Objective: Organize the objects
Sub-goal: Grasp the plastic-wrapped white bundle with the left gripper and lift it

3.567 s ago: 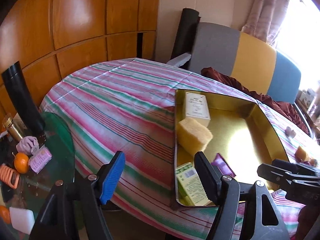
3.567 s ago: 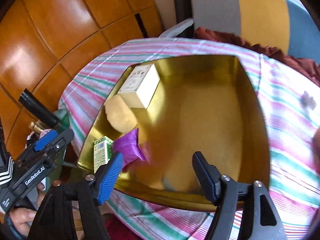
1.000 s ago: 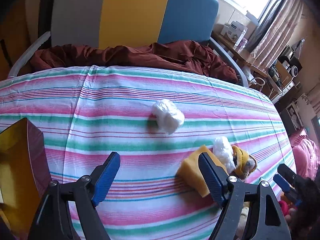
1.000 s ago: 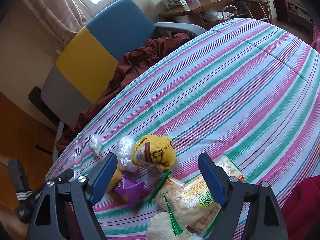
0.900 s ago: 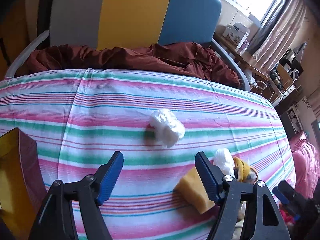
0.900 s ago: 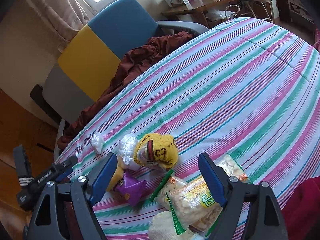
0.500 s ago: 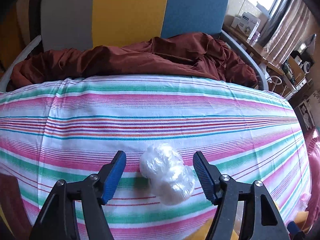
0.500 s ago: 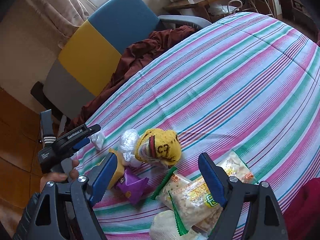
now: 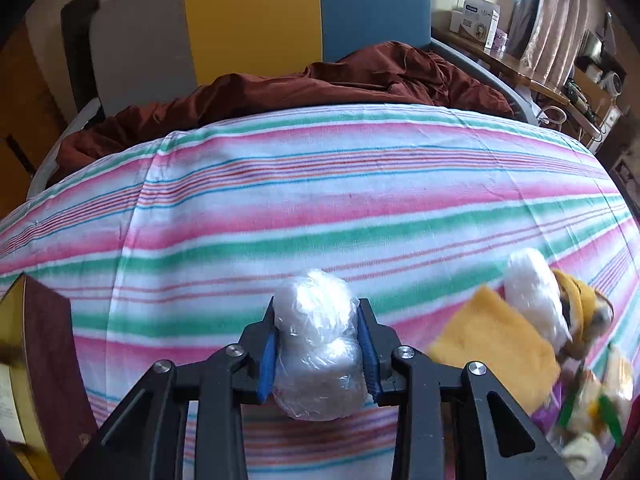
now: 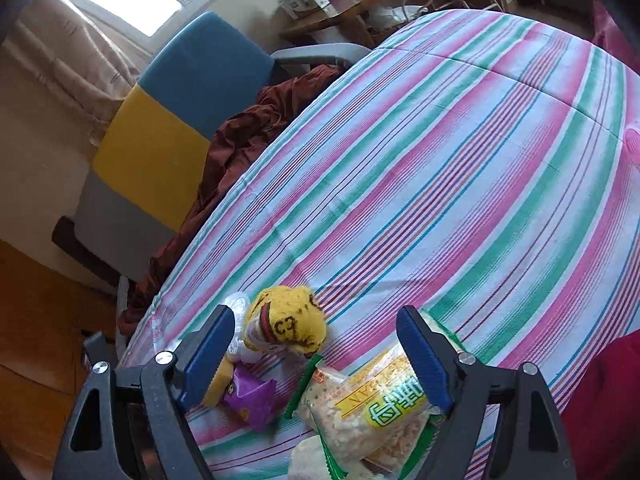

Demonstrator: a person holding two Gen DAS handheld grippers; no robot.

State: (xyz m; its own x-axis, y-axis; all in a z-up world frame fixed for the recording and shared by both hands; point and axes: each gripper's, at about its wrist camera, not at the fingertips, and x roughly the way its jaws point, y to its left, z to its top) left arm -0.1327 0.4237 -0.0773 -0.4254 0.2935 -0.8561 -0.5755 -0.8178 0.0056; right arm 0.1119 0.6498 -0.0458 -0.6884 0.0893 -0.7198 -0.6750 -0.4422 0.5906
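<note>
Gripping a plastic-wrapped white bundle (image 9: pixel 318 344), the left gripper (image 9: pixel 319 350) was seen closed on it, the blue-padded fingers (image 9: pixel 267 364) pressed against both sides above the striped cloth (image 9: pixel 320 208) of the bed. At the left edge of that view a corner of a gold tin (image 9: pixel 24 344) was visible, and it was judged to be the likely place for the collected things. The task was judged to be partly done at best: one bundle was held, while a cluster of things was left lying on the cloth.

In that cluster a second wrapped white bundle (image 9: pixel 530 292), a yellow sponge block (image 9: pixel 496 354), a yellow knitted item (image 10: pixel 286 326), a purple foil packet (image 10: pixel 250 400) and a clear snack bag (image 10: pixel 368 404) with green edges were lying close together, some touching. The right gripper (image 10: pixel 316 364) was held above them with its fingers wide apart and nothing between them.

The held bundle was rounded, lumpy and glossy with crinkled film, and was judged to be soft and slippery. The sponge looked porous and squarish, the knit fuzzy, the packets thin and crackly.
</note>
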